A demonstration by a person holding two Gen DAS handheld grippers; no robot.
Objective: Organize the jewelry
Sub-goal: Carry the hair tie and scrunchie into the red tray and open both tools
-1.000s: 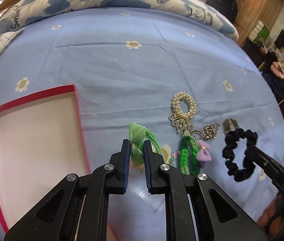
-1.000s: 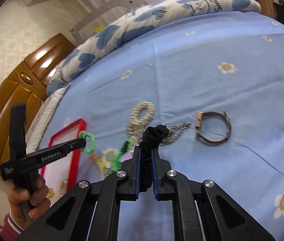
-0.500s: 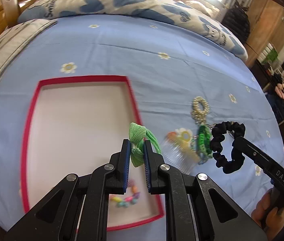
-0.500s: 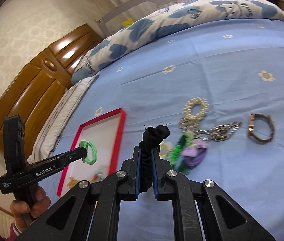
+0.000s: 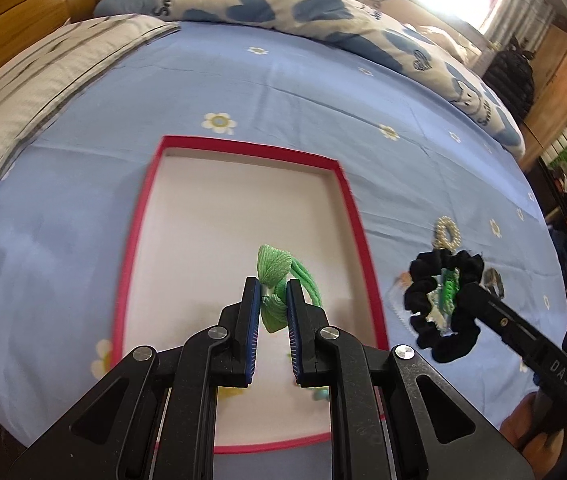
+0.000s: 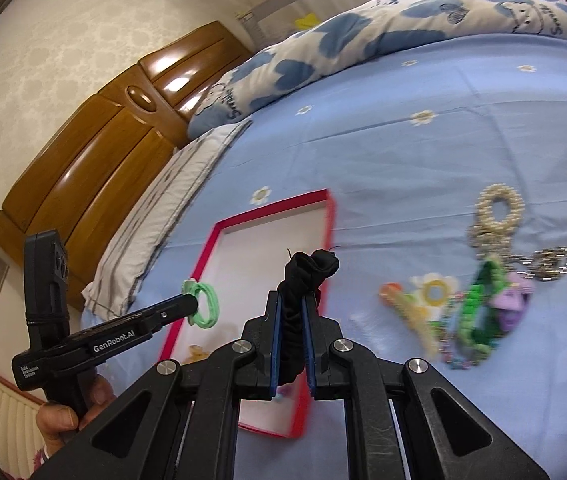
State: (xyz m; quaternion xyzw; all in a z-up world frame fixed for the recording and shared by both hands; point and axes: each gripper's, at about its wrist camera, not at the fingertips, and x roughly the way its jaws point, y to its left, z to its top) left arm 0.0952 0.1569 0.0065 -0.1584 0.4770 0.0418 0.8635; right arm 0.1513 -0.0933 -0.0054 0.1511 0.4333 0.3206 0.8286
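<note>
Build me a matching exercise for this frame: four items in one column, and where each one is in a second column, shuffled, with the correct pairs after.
Items
1. green hair tie
2. black scrunchie
3. pearl ring
4. red-rimmed tray

Places
A. lying loose on the blue sheet, right of the tray
B. pinched in the right gripper
C. flat on the bed, open side up
D. pinched in the left gripper, over the tray

Pairs: 1-D, 2-B, 3-A, 4-C
</note>
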